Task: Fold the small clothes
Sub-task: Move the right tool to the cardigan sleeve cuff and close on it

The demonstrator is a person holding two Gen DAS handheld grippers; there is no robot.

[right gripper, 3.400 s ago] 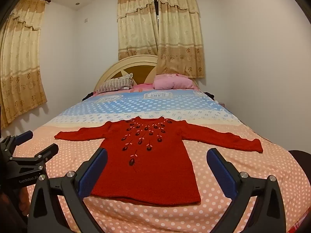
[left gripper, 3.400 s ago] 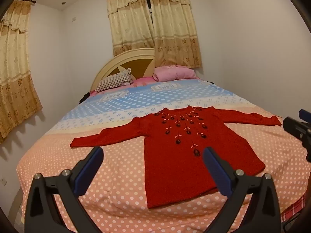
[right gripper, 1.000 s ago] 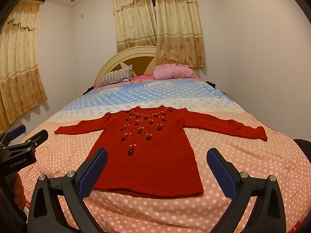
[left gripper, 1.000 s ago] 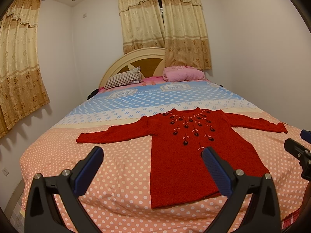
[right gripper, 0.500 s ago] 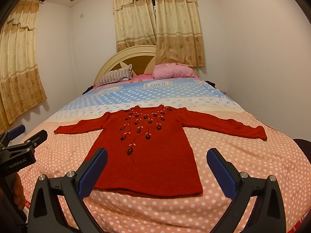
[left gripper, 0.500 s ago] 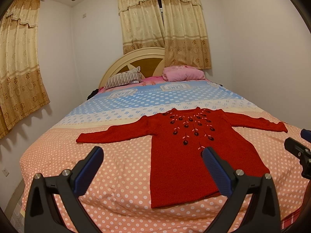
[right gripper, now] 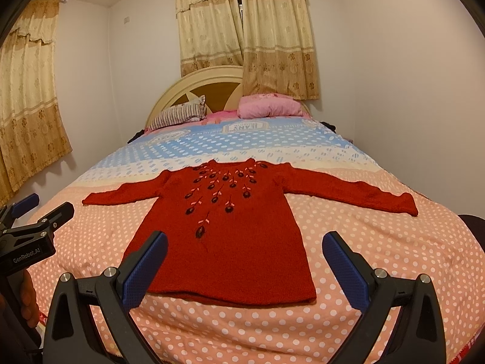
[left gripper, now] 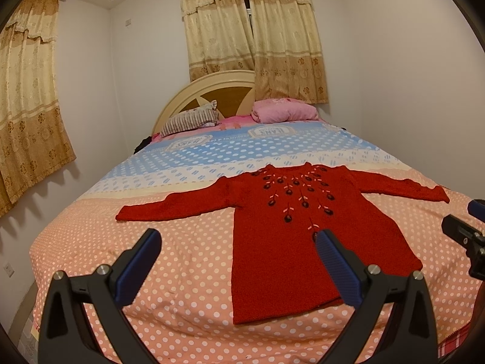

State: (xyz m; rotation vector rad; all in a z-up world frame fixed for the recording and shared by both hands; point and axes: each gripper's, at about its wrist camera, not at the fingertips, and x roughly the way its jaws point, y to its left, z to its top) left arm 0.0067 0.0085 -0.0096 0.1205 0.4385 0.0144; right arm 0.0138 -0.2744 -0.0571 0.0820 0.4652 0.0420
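A polka-dot bedspread [left gripper: 188,261] covers the bed, its near edge cut off below both views. The red knitted sweater [right gripper: 230,236] lies flat on it, sleeves spread. The left gripper [left gripper: 236,261] and right gripper [right gripper: 245,261] hover with jaws apart, empty. Curtains [right gripper: 245,30] hide the window.

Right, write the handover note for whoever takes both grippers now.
Left gripper: open, empty, held above the bed's near edge, left of the sweater's hem.
Right gripper: open, empty, over the hem.
Red embroidered sweater: flat, face up on the polka-dot bedspread, both sleeves spread out, hem nearest.
Done: sweater laid out.
Left: all folds, sleeves first.
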